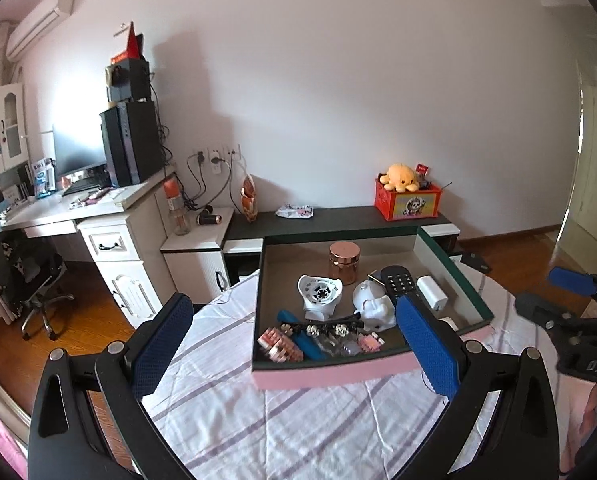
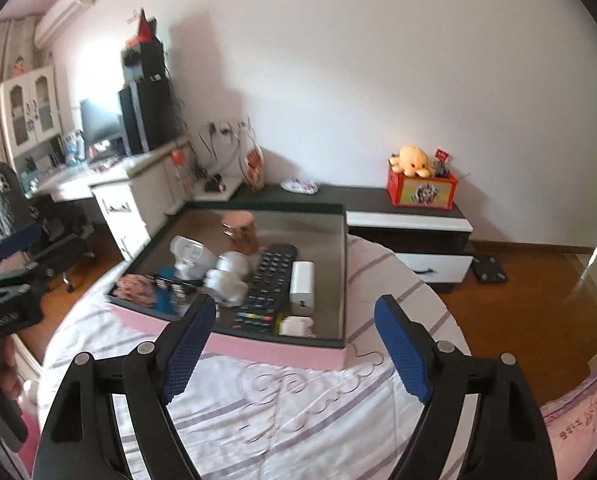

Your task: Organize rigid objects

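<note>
Both the left gripper [image 1: 294, 344] and the right gripper [image 2: 294, 346] are hovering with jaws spread wide and gripping nothing, above the bedspread [image 1: 298, 432] just before the pink-fronted box [image 1: 330, 372], which is holding the remote [image 2: 268, 284], white charger [image 2: 302, 282], copper jar [image 1: 344, 261] and small toys.

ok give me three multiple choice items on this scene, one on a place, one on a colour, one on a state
1. Where does the remote control lie?
A. in the box
B. on the desk
C. on the floor

2. What colour is the box's front outer wall?
A. yellow
B. pink
C. white

3. How is the right gripper?
A. shut on the remote
B. shut on the jar
C. open, holding nothing

Answers: 1 A, it rests among the other items inside the box; 2 B, the near wall is pink; 3 C, its blue pads stand wide apart over the bedsheet.
</note>
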A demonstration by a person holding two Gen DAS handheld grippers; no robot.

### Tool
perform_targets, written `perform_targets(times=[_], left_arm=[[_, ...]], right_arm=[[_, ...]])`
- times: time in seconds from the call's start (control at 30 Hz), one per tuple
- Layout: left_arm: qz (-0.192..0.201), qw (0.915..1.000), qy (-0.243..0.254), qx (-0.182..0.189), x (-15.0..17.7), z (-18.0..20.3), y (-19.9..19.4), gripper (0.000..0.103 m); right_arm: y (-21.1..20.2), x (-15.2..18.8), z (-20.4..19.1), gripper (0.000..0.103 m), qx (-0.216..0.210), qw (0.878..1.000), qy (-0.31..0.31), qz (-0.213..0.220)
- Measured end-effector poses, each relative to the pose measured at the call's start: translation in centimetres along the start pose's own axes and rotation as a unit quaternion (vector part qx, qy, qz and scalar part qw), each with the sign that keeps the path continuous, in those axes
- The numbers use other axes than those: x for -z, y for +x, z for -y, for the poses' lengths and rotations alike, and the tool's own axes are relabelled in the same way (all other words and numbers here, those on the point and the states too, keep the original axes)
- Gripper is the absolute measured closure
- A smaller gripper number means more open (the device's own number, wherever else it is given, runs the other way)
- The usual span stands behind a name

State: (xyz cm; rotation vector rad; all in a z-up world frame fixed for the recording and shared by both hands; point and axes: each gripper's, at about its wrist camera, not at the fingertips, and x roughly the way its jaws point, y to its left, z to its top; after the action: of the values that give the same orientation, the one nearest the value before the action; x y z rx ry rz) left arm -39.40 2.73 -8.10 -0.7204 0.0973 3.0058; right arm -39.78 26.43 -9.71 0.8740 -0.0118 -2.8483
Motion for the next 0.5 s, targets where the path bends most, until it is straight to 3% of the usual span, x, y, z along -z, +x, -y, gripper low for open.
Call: perform_targets(times=[0.07, 0.13, 0.5], left_arm=[[0.007, 1.0000, 0.001, -0.005, 0.2, -0.1, -1.6, 0.000], [0.016, 0.9998, 0.000, -0.009, 0.5, -0.4, -3.5, 0.000], [0.071, 0.9974, 0.004, 0.006, 2.0, 0.0, -13.7, 0.000]], right_arm=[[-1.9, 0.2, -0.6, 0.015, -0.005, 1.000, 0.006, 0.019], [-4.0, 0.4, -1.4, 0.000, -0.003, 0.999, 0.000, 0.039], [-12.3, 2.4, -5.8, 0.000, 0.001, 0.995, -0.034, 0.089]])
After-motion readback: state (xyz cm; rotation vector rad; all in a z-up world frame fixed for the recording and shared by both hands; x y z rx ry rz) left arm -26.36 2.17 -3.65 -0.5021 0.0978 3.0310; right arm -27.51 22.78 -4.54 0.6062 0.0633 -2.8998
